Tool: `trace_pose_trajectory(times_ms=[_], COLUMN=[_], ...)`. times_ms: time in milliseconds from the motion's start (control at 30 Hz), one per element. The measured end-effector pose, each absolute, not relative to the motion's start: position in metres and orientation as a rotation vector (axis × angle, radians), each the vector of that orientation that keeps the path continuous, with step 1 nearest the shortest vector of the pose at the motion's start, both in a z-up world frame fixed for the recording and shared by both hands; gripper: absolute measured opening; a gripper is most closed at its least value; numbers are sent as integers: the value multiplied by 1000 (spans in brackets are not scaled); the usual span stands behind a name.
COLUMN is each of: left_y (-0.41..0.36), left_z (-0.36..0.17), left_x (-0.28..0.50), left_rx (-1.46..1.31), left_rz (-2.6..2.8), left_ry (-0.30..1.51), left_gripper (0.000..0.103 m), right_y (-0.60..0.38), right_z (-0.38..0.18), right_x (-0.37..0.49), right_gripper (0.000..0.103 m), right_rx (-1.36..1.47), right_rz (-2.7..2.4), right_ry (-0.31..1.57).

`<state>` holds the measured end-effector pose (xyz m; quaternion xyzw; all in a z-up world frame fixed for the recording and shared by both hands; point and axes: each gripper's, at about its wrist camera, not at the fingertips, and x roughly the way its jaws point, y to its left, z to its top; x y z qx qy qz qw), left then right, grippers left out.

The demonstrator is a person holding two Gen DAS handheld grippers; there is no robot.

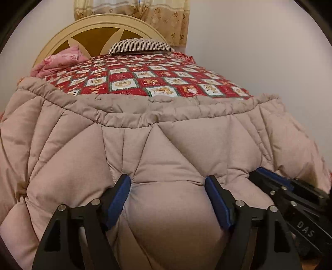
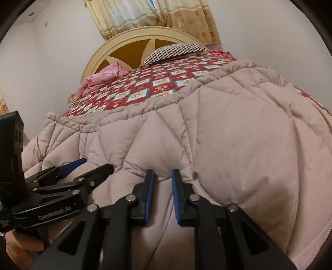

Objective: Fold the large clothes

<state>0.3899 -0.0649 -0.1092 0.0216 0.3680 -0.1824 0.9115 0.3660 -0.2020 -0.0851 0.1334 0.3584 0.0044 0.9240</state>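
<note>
A large pale pink quilted coat lies spread over the foot of the bed and also fills the right wrist view. My left gripper is wide open, with its fingers pressed into a puffy quilted section at the coat's near edge. My right gripper has its jaws close together, pinching a fold of the coat beside the left one. Each gripper shows in the other's view: the right gripper at the right, the left gripper at the left.
The bed has a red patchwork bedspread, a striped pillow and a pink folded blanket by the cream round headboard. Curtains hang behind. White walls stand on both sides.
</note>
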Motion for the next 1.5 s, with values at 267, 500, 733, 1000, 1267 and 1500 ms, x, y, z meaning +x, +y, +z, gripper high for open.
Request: trace_pose_trajectory(times_ms=[267,500,733,1000,1267,1500], left_y=[-68,-72,-42,87,98,138], left_z=[-111,-111,-81,-35,-88,-80], left_x=[392,391,365,330,365,338], left_rx=[79,97,7,-282,-350,-543], left_rz=[-352,-332,-402,-260,-380,-347], left_ry=[765,763,750,617,795,688], left_gripper=[75,76,76,76,87,88], right_y=[-185,-176,-171,-175,-173,-173], right_z=[-40,-88,-90,-94,-93,-93], right_x=[346,345,350,346,342,341], right_gripper=[26,22,22,22,23,23], right_rx=[317,330,304,314,306,306], right_rz=[20,5,-3,6,6,8], right_ry=[721,740,747,736,732,731])
